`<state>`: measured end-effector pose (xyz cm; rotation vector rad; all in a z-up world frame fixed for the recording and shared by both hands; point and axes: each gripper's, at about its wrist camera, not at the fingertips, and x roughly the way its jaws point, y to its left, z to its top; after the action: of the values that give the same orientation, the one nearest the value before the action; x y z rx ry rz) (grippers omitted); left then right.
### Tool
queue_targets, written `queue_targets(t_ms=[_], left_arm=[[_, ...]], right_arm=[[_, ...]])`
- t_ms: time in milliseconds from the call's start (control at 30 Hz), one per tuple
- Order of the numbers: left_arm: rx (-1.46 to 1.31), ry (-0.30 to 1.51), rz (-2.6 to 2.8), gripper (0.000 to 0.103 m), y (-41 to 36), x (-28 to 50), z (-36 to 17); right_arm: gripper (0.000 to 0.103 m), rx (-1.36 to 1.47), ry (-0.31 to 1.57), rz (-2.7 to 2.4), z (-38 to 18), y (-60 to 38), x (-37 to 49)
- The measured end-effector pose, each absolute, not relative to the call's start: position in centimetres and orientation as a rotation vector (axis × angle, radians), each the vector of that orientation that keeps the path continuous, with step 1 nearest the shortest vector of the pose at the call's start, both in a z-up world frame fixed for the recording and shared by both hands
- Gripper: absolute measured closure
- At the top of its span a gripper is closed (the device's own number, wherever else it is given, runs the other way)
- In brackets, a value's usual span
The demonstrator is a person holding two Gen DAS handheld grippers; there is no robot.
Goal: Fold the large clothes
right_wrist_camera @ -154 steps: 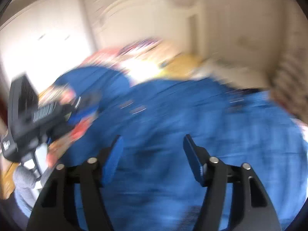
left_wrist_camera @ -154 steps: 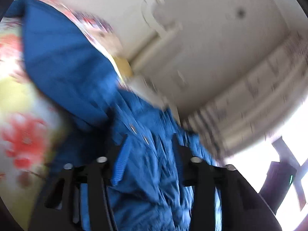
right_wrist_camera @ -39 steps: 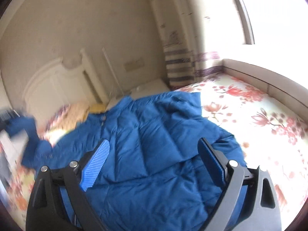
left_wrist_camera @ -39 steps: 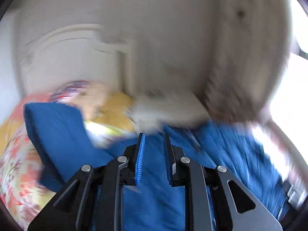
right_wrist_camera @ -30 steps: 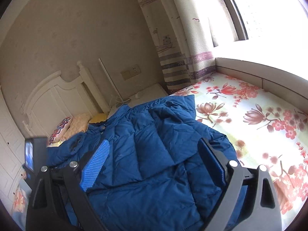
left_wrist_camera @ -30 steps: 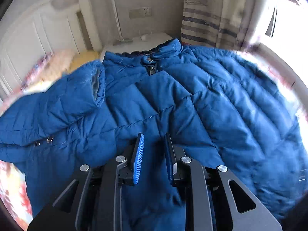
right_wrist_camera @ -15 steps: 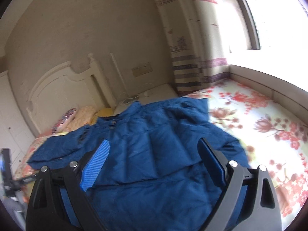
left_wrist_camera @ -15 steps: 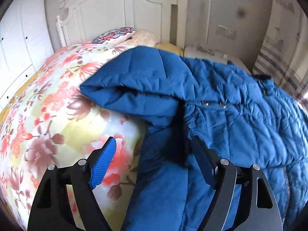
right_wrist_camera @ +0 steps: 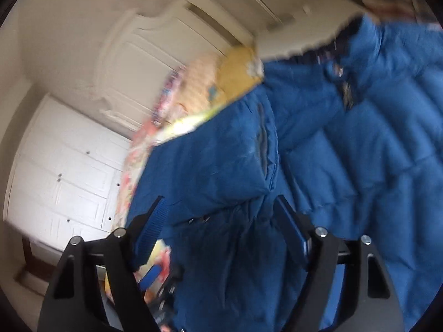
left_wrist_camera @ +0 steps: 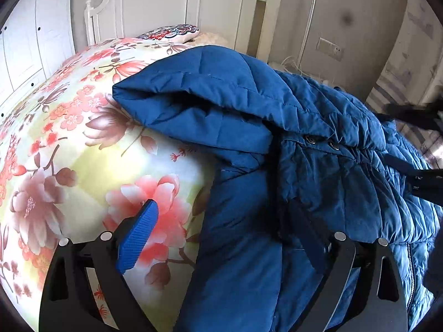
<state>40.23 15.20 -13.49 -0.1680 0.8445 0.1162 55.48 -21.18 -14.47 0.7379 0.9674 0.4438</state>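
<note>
1. The floral yellow-and-pink bedspread point(left_wrist_camera: 69, 144) carries the big quilted blue down jacket point(left_wrist_camera: 318, 144), still spread out, hardly folded.
2. Its sleeve point(left_wrist_camera: 199, 105) lies across the bedspread, untucked.
3. The left gripper point(left_wrist_camera: 227, 238) and the right gripper point(right_wrist_camera: 224, 221) are wide apart, holding nothing.

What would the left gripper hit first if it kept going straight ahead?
Most likely the blue quilted puffer jacket, whose edge lies between the left gripper's open jaws on the floral bedspread; depth is unclear.

Blue quilted jacket point(left_wrist_camera: 318, 166) lies rumpled on the floral bedspread.
</note>
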Motion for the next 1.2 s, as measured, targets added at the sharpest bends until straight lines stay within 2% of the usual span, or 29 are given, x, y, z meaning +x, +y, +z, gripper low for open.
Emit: queue_targets(t_ms=[33, 167, 200, 233, 267, 333, 533, 667, 767, 1000, 1100, 1200], left_arm=[[-0.169, 0.842, 0.116, 0.011, 15.2, 40.2, -13.5], [-0.191, 0.844, 0.107, 0.011, 15.5, 40.2, -13.6], [-0.200, 0.847, 0.104, 0.011, 15.6, 40.3, -13.6], [-0.208, 0.849, 0.102, 0.011, 15.7, 40.3, -13.7], [-0.211, 0.850, 0.101, 0.011, 15.8, 40.4, -13.7], [-0.214, 0.849, 0.101, 0.011, 15.8, 40.4, -13.8], [-0.225, 0.848, 0.103, 0.011, 16.0, 40.6, -13.9], [-0.232, 0.853, 0.102, 0.011, 15.9, 40.6, -14.1], [-0.237, 0.856, 0.101, 0.010, 15.9, 40.6, -14.4], [-0.233, 0.858, 0.109, 0.010, 15.7, 40.6, -14.4], [-0.229, 0.861, 0.112, 0.009, 15.7, 40.7, -14.5], [-0.226, 0.862, 0.115, 0.009, 15.7, 40.9, -14.5]], right_arm=[[0.028, 0.752, 0.981, 0.434, -15.1, -20.9, 56.2], [0.047, 0.762, 0.955, 0.409, -16.0, -20.4, 57.6], [0.049, 0.747, 0.949, 0.406, -16.1, -20.2, 57.7], [0.057, 0.739, 0.941, 0.405, -16.1, -20.1, 57.9], [0.075, 0.732, 0.930, 0.408, -16.1, -20.2, 58.0], [0.083, 0.716, 0.873, 0.452, -15.1, -19.8, 57.2], [0.087, 0.560, 0.568, 0.580, -5.3, -20.3, 51.0], [0.087, 0.474, 0.443, 0.514, -2.1, -25.1, 46.4], [0.087, 0.470, 0.447, 0.429, -3.1, -30.2, 44.2], [0.087, 0.604, 0.632, 0.227, -12.6, -40.3, 43.5], [0.087, 0.663, 0.660, 0.242, -15.5, -41.1, 43.5], [0.087, 0.666, 0.645, 0.255, -15.3, -40.8, 43.4]])
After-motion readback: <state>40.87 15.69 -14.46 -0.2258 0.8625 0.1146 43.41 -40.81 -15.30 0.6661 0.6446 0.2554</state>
